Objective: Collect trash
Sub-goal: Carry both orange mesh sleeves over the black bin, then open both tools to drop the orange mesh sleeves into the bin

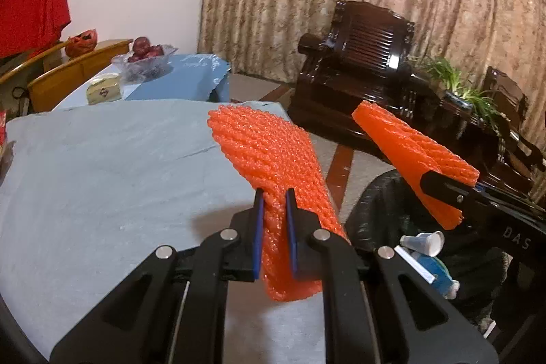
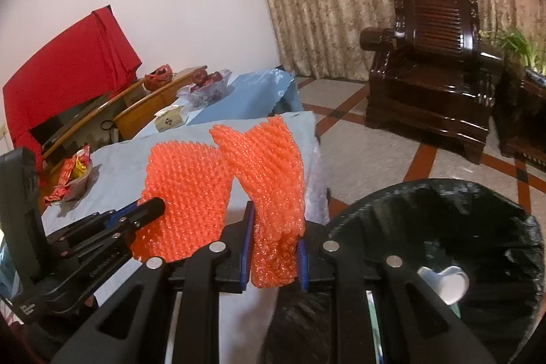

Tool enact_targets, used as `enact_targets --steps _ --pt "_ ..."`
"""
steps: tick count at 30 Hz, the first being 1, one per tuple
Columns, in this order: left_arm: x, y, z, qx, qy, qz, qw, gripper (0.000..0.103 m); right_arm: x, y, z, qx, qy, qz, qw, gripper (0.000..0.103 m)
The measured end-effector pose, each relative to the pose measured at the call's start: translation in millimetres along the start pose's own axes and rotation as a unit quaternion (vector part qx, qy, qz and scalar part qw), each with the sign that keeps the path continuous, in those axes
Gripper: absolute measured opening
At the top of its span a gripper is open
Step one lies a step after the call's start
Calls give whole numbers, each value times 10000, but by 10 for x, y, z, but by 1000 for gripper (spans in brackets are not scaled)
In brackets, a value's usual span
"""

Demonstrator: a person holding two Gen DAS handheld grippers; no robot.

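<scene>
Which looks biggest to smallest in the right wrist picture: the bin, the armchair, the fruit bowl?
1. Bin, though it sits nearest the camera, which swells it.
2. Armchair.
3. Fruit bowl, far off and small.

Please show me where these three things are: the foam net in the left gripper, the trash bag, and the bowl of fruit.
Left foam net (image 1: 269,145), left wrist view, on its wide upper part.
Trash bag (image 2: 443,210), right wrist view, on its inner black wall.
Fruit bowl (image 1: 150,65), left wrist view, on its glass side.

Bin (image 2: 443,214) bottom behind claw arms; tissue-box (image 1: 104,88) label too small.
</scene>
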State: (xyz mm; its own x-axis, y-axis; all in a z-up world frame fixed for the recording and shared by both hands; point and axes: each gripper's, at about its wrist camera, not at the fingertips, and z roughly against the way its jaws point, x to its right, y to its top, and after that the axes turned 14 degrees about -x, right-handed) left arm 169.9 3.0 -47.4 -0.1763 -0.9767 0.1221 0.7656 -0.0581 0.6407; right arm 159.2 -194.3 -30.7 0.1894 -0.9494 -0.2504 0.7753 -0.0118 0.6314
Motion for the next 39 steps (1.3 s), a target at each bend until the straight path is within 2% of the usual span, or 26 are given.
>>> enact_targets --steps 12,21,31,39 --pt "642 12 92 102 -420 -478 9979 11 508 -140 532 287 -469 -329 9979 21" --pt "1147 -33 -54 6 -751 -862 9934 11 968 -347 769 321 -867 -705 9932 21" --pt "1557 -82 -374 -226 -956 -1162 9883 11 1352 -536 825 248 -1149 -1091 9871 21" --pt "1723 -129 -719 -513 -984 -1330 9849 11 1567 -659 679 37 -1210 -1306 9840 21"
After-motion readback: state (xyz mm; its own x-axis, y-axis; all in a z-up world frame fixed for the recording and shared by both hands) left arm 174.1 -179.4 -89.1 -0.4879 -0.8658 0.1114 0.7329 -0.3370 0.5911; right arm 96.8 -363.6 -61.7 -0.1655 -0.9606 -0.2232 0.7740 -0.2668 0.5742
